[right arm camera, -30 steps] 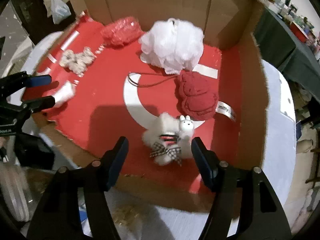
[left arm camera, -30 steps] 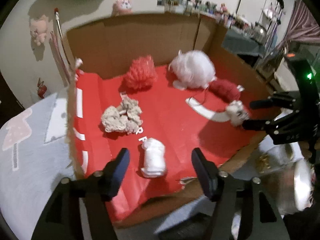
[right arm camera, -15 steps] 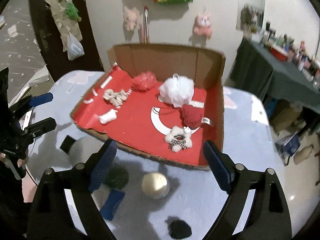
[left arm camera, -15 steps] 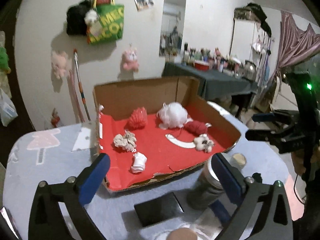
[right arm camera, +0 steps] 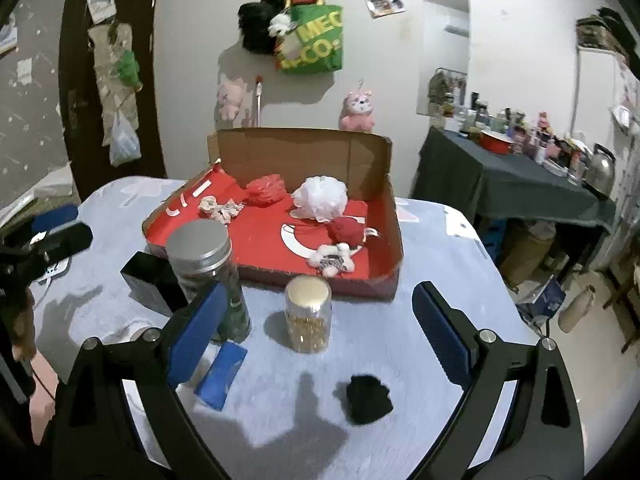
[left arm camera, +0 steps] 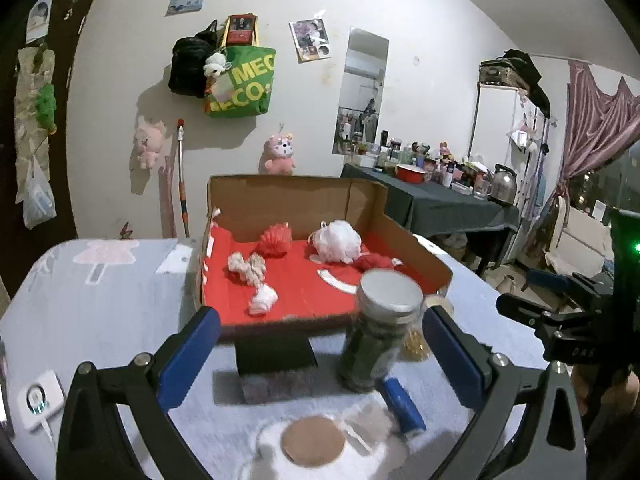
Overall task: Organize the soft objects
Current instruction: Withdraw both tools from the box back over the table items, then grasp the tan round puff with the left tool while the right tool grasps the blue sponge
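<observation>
Soft objects: six pieces lie in the red-lined cardboard box (right arm camera: pixel 394 236), among them the white pouf (right arm camera: pixel 320 198) and plush toy (right arm camera: pixel 332 258); apparently gathered there for sorting.
Left gripper (left arm camera: pixel 320 350): released, empty, above counter (left arm camera: pixel 100 304).
Right gripper (right arm camera: pixel 316 326): released, empty.
Hard items: jars (right arm camera: pixel 308 314) outside box.
Writing: green bag (left arm camera: pixel 244 84), "MEC…ECO".

Left tool (left arm camera: pixel 320 344) hung above the surface (left arm camera: pixel 100 304), jaws spread wide, nothing between them. Ahead sat an open cardboard box (left arm camera: pixel 296 200) with red lining. Inside: red pom (left arm camera: pixel 274 240), white puff (left arm camera: pixel 336 240), beige knotted scrap (left arm camera: pixel 248 266), small white bundle (left arm camera: pixel 262 300), dark red ball (left arm camera: pixel 374 261) partly hidden by a metal-lidded jar (left arm camera: pixel 380 340). A black block (left arm camera: pixel 274 354) lay just before the box. Right tool (left arm camera: pixel 532 300) showed at the right edge, jaws apart.
</observation>
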`<state>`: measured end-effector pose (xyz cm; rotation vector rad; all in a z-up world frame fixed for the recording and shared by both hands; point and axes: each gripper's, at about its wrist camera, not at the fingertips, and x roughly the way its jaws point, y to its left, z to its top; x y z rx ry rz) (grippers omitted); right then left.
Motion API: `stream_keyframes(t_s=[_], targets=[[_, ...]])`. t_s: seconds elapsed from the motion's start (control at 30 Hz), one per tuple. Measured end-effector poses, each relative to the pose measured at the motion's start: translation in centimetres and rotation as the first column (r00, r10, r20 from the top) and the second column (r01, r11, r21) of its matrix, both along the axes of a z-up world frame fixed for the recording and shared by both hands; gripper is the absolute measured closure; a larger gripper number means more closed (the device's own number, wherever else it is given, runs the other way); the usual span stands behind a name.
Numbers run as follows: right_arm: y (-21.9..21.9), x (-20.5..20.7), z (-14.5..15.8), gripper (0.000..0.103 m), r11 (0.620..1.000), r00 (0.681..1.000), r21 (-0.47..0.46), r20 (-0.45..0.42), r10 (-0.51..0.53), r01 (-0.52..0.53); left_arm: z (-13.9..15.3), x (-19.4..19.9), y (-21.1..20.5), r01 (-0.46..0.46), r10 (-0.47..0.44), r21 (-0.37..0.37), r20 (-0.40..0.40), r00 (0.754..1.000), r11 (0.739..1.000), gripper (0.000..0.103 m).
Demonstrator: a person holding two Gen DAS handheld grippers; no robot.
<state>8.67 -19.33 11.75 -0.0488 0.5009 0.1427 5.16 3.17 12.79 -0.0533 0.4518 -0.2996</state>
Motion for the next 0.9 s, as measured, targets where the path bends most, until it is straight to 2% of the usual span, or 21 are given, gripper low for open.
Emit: stream_keyframes(t_s=[0.17, 0.37, 0.57, 0.9], targets=[[0.2, -1.5, -3.0, 0.008, 0.999, 0.999, 0.005, 0.018, -0.034, 0.034, -2.9, -1.0, -0.7, -0.021, 0.021, 0.006, -0.020, 1.000, 1.000, 0.000], [0.2, -1.0, -6.5, 0.008, 0.999, 0.998, 0.036, -0.057, -0.028, 0.030, -6.5, -0.9, -1.2, -0.029, 0.034, 0.054, -0.086, 0.996, 0.998, 0.000], [0.8, -0.4, -8.1, 0.008, 0.997, 0.994, 0.077, -0.108, -0.002, 0.010, -7.7, -0.6, -0.8, -0.022, 0.029, 0.052, -0.140, 0.990, 0.998, 0.000], [3.1, 1.4, -10.0, 0.008, 0.984, 0.971, 0.146, -0.202, 0.128, -0.099, -9.6, 0.0, 0.5, 0.027, -0.009, 0.068, -0.247, 0.969, 0.997, 0.001]])
